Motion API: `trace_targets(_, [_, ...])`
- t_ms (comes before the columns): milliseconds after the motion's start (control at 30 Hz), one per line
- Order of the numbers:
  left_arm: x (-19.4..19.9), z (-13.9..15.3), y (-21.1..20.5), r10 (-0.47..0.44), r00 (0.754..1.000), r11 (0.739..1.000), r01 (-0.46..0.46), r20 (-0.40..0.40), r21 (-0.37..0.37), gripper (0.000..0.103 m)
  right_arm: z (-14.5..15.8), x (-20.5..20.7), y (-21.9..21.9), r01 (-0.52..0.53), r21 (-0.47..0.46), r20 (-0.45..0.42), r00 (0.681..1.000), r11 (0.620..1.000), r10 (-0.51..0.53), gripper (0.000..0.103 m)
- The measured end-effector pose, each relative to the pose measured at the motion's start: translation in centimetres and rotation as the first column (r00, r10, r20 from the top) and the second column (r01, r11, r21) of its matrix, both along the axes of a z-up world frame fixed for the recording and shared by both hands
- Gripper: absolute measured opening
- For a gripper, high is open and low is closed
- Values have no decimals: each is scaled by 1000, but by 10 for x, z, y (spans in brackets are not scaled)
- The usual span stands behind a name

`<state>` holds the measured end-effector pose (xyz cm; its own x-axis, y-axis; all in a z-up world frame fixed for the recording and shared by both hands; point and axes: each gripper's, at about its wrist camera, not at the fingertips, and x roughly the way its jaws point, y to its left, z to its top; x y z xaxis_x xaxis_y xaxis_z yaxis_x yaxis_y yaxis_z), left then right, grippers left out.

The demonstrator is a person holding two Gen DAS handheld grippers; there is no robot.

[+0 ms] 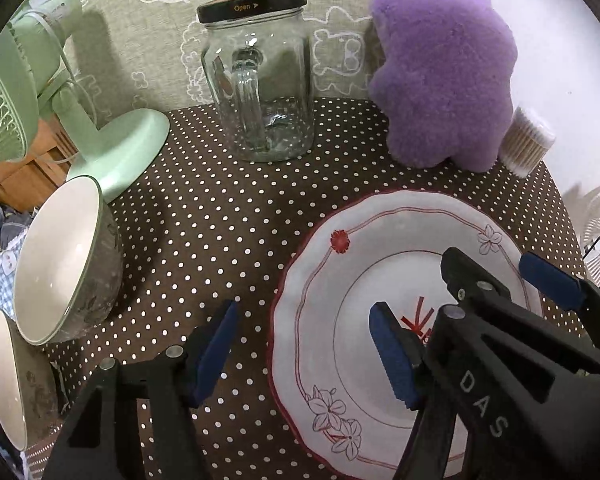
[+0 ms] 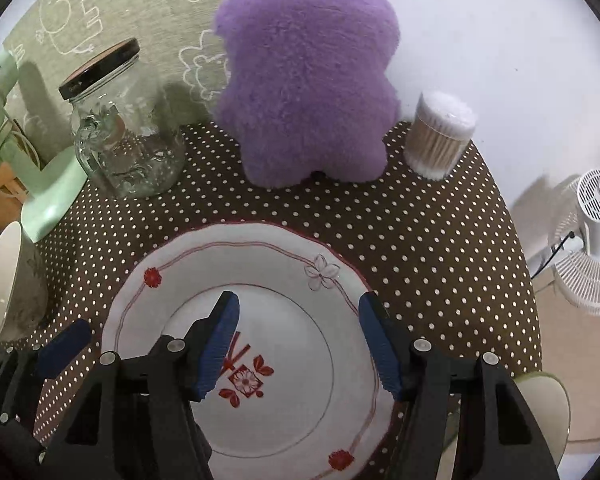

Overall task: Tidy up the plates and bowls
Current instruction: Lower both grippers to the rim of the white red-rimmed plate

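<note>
From the left wrist, the left gripper [image 1: 304, 356] hangs spread, nothing between its fingers; the plate [image 1: 320, 264] lies under its right finger, two bowls [image 1: 60, 256] left of it. From the right wrist, the right gripper [image 2: 300, 344] is spread over the plate [image 2: 284, 264]

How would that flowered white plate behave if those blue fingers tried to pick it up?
The plate looks like glazed ceramic, so it is probably stiff, smooth and somewhat slippery, and would likely chip or break if dropped. It lies flat on the dotted tablecloth, so its thin scalloped rim may be hard to get under. It seems unlikely to roll or tip.
</note>
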<state>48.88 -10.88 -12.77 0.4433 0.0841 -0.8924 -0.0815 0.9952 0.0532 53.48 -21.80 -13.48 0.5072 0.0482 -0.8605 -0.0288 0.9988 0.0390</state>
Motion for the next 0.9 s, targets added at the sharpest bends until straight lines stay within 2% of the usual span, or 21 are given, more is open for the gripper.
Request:
trace_targets(133, [0,-3,3,0,1000,1000,0,-10,-4,69,1,1,-4,25,-5,-3,1000,1000,-25,64])
trace_targets(300, [1,-5,0,-17,1000,1000,17,-14,-12,69,-1,0,-11,48,-67,-8,999,997,-49,63])
trace_targets(400, [2,-8,-3,-32,999,999,32,-23,-23,65,-6,3,-16,63,-58,-39,997,996,-65,64])
trace_targets(567, [4,-14,-5,-41,998,999,39,-44,-35,58,-11,6,-13,45,-93,-60,997,995,-51,64])
trace_targets(767, [4,-12,4,-29,999,999,28,-39,-23,56,-11,5,-7,34,-72,-75,996,997,-39,64])
trace_targets(900, [-3,-8,18,-10,999,1000,11,-39,17,55,-12,-1,6,2,-37,-88,996,999,-5,64])
